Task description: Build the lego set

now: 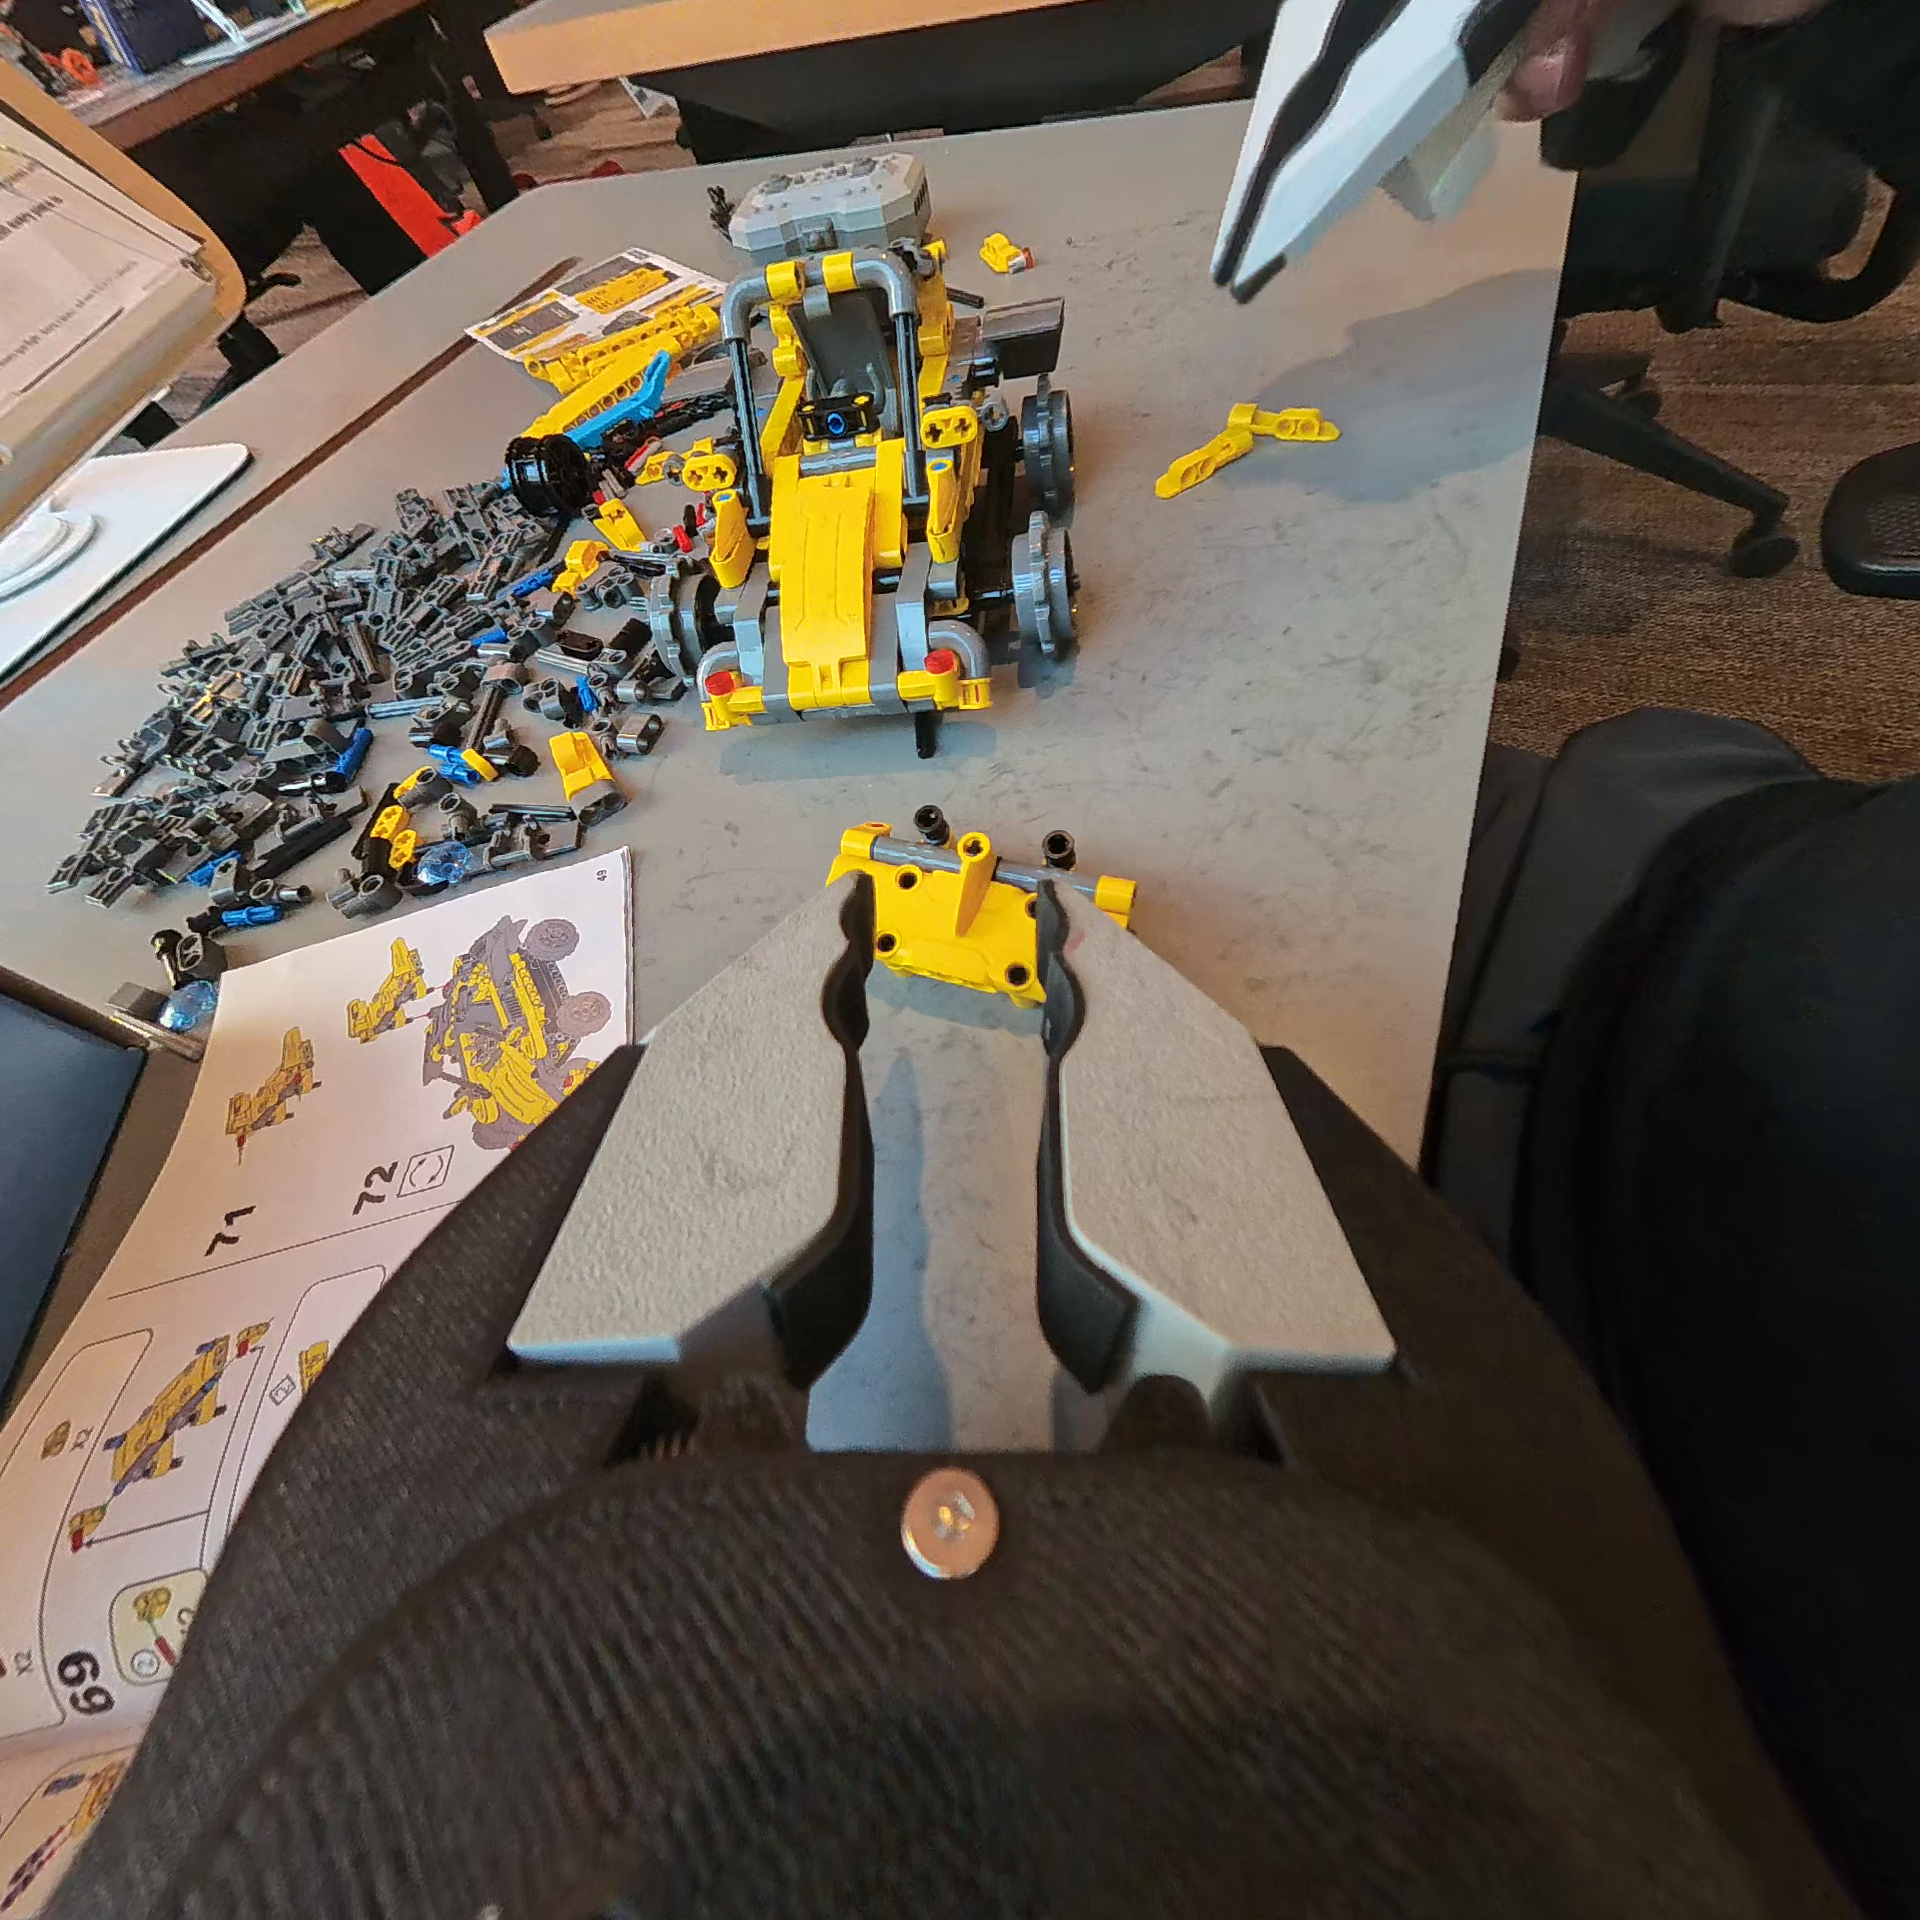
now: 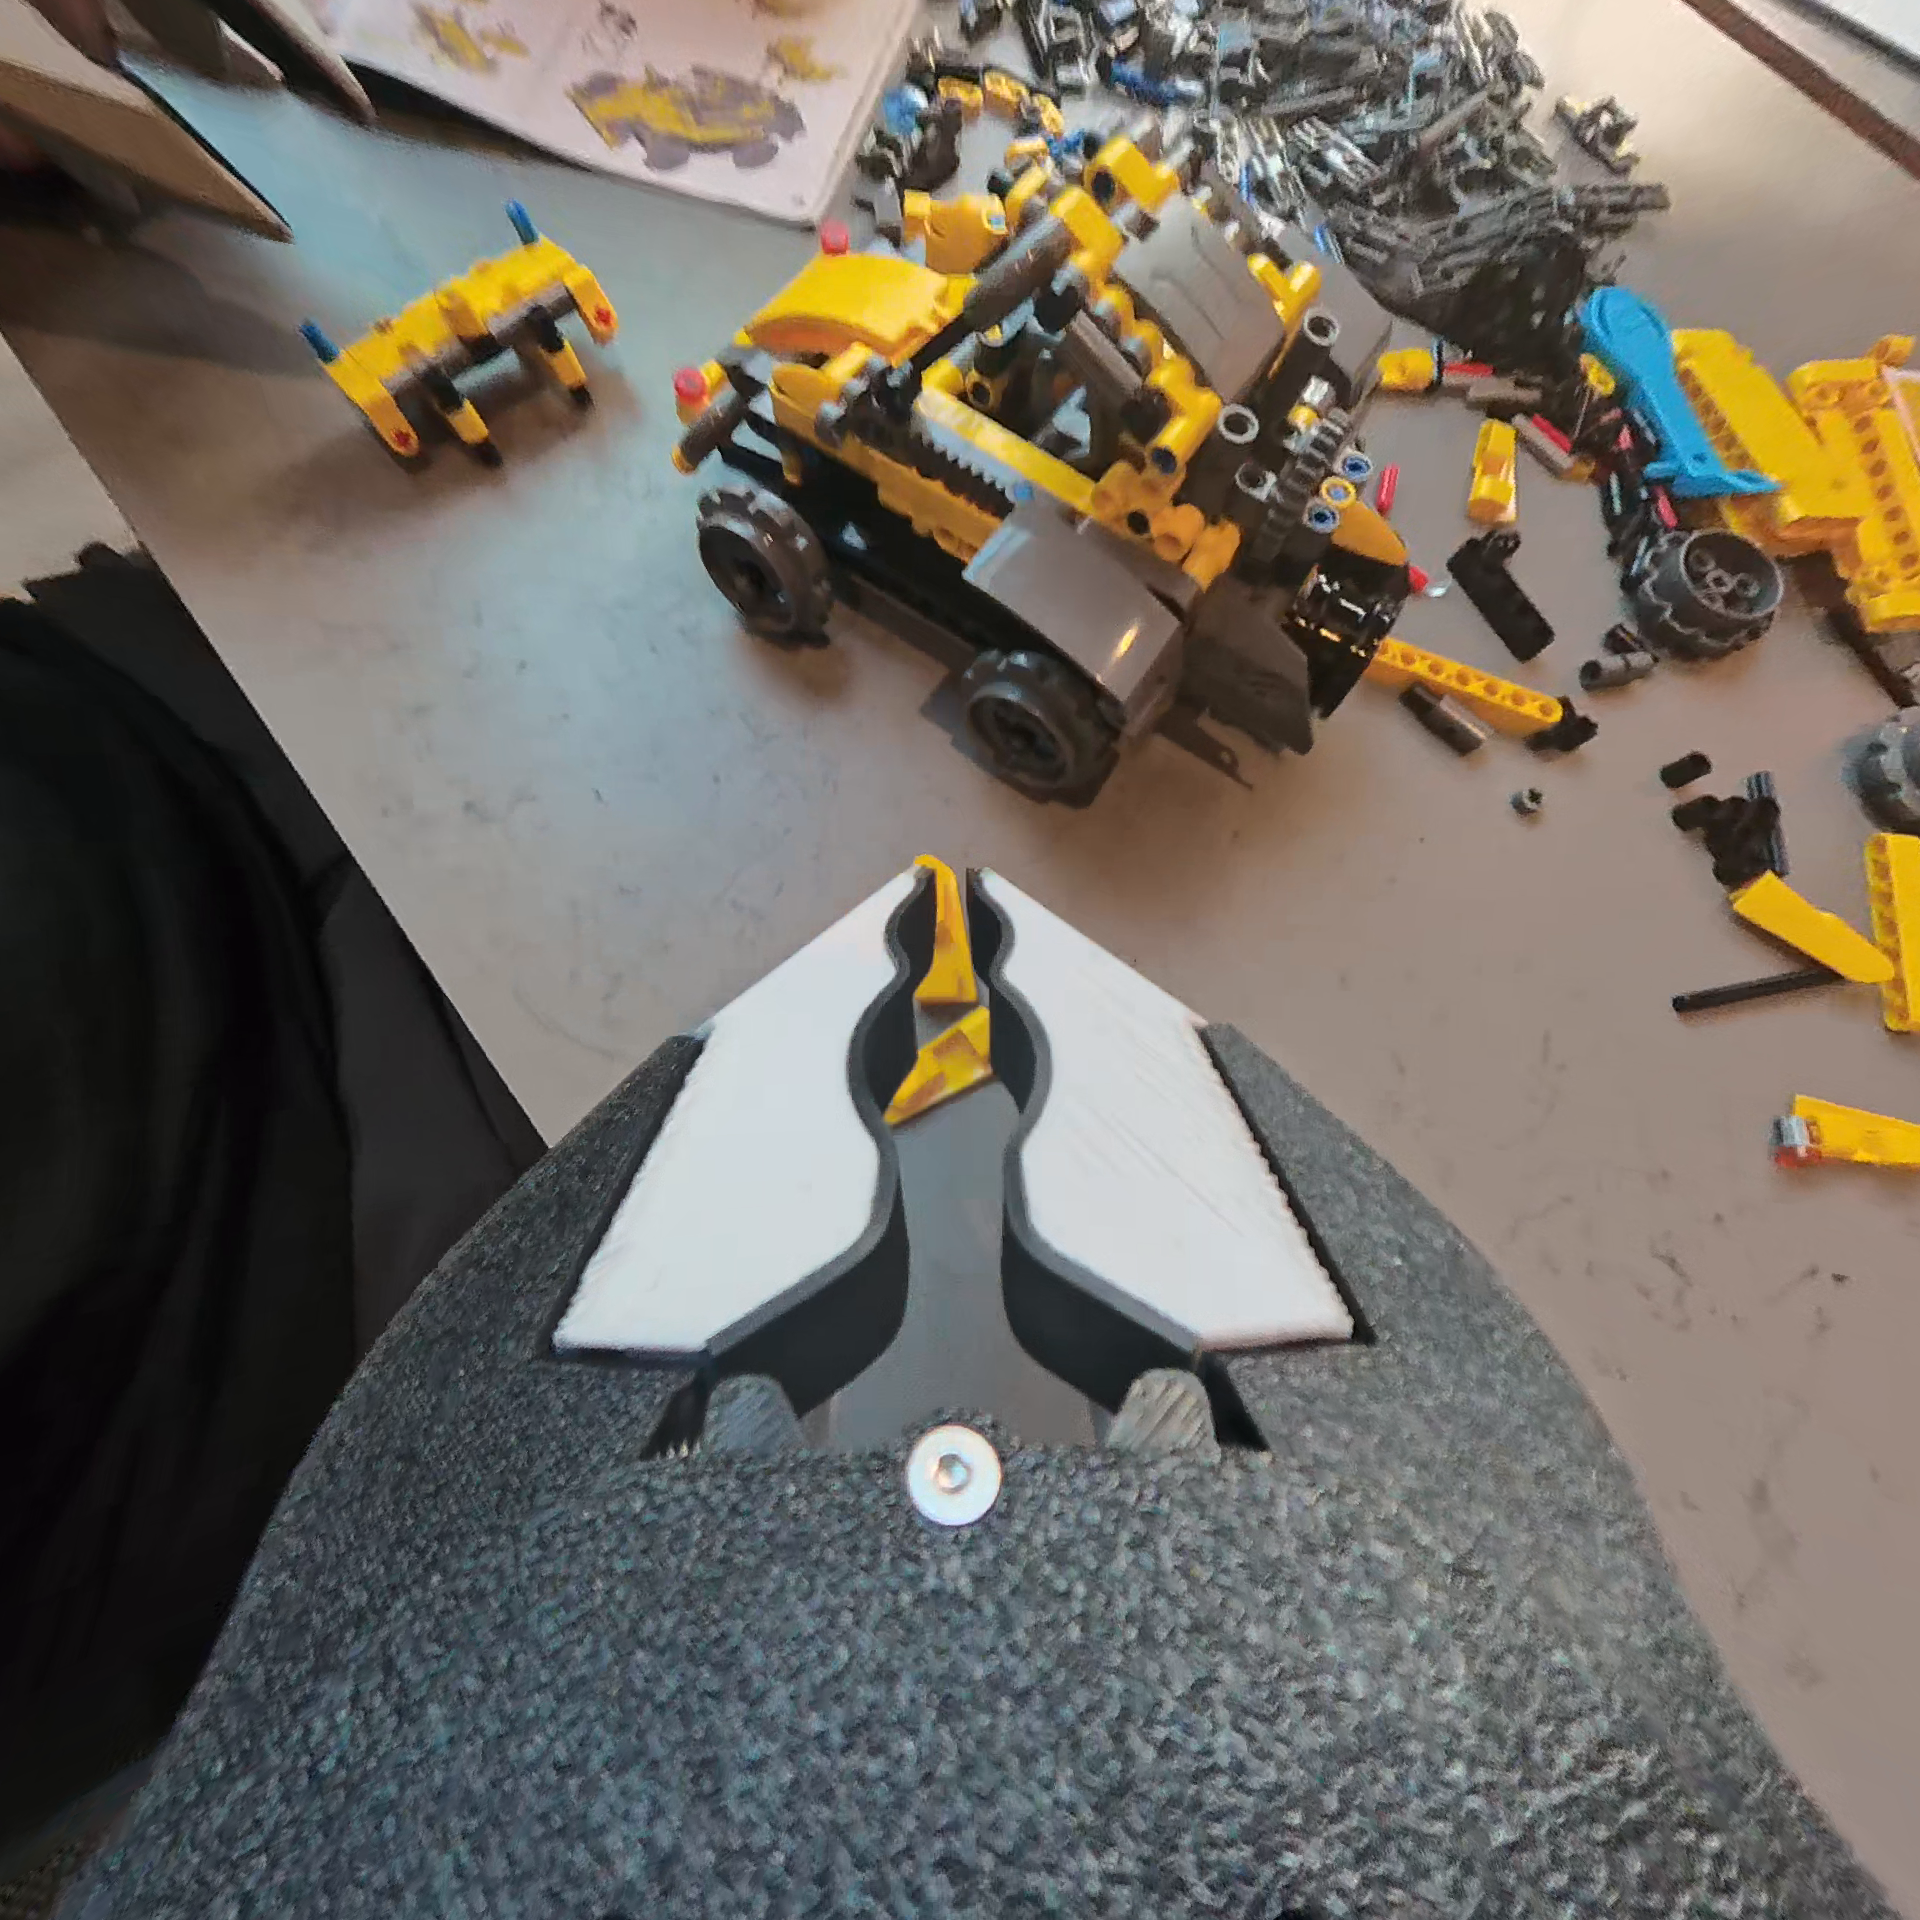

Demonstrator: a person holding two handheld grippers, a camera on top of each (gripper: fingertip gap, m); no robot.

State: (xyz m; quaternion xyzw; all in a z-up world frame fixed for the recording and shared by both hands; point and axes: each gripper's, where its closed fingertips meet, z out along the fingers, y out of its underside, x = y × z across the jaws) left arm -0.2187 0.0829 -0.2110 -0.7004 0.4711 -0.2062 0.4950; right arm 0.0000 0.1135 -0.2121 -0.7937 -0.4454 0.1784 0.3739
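Note:
My left gripper (image 1: 951, 894) is open and low over the grey table (image 1: 1299, 779). A small yellow sub-assembly (image 1: 956, 925) with black pins and a grey axle stands just past its fingertips; the right wrist view shows it free on the table (image 2: 468, 343). Behind it is a yellow and grey brick vehicle (image 1: 842, 520), also in the right wrist view (image 2: 1039, 468). My right gripper (image 2: 943, 878) is shut to a narrow slit and, in the left wrist view (image 1: 1236, 281), hangs above the table. Two small yellow pieces (image 1: 1236, 442) lie under it and show through the slit (image 2: 943, 956).
A pile of loose grey, black, blue and yellow parts (image 1: 312, 675) lies left of the vehicle. An open instruction booklet (image 1: 364, 1091) lies at the near left. A grey box (image 1: 831, 208) stands behind the vehicle. A person in dark clothing (image 1: 1714, 1143) sits at the table's right edge. Tip to tip, the grippers are about 25 cm apart.

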